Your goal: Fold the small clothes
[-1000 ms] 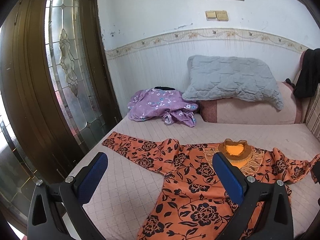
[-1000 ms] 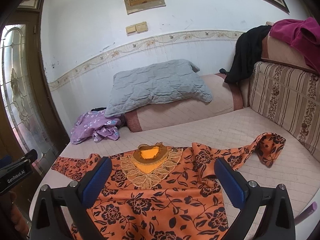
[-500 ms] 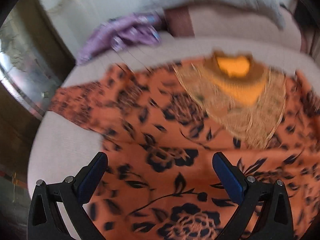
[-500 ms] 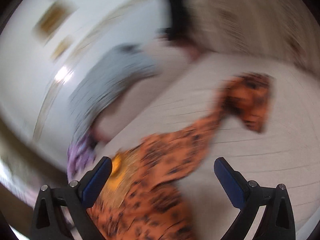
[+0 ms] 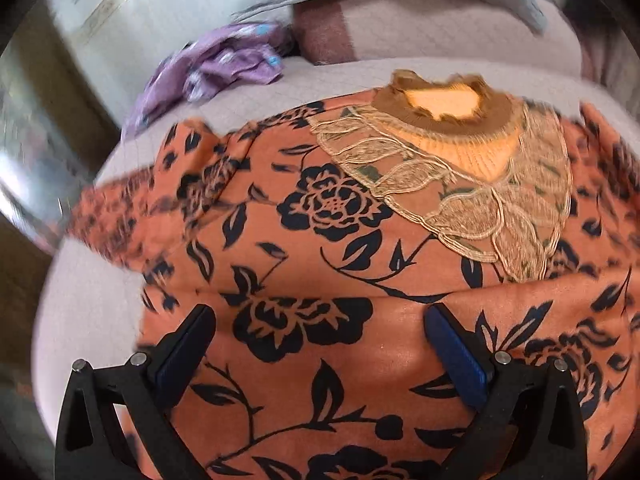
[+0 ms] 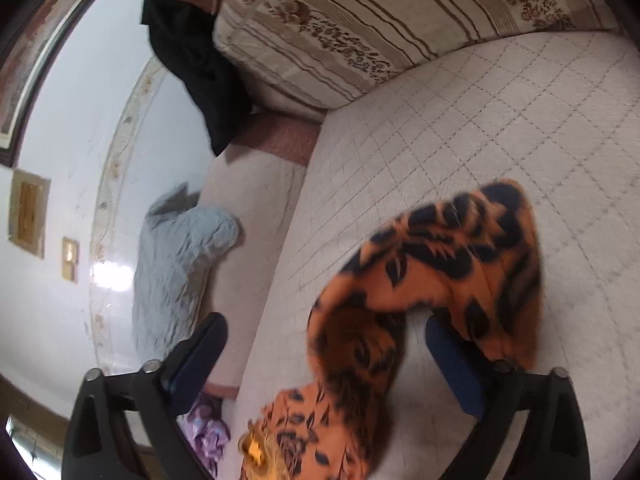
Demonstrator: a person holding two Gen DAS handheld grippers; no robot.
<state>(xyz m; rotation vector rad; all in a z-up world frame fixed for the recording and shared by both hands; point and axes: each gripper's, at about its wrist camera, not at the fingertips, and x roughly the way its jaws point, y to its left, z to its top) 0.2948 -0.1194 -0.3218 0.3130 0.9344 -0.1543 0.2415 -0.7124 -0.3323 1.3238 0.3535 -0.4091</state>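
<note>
Nothing folded yet; orange floral dress (image 5: 320,240) lies spread on bed (image 6: 500,120); left gripper (image 5: 320,344) spread above it; right gripper (image 6: 324,356), jaws just narrowing but spread, straddles its sleeve (image 6: 440,272).

A bed with a pale quilted cover (image 6: 460,128), stitched in a diamond grid, fills the room's foreground, with a grey quilted pillow (image 6: 176,272) lying on a long pinkish bolster (image 5: 440,28) against a white wall (image 6: 72,120). The wall carries a floral border strip (image 6: 120,148), a framed plaque (image 6: 27,212), a brass switch plate (image 6: 70,260) and a bright patch of reflected light. A striped, flower-printed cushion (image 6: 360,12) stands along one side of the bed with a black cloth (image 6: 188,60) draped beside it, and a purple flowered cloth (image 5: 216,68) lies bunched near the bolster.
</note>
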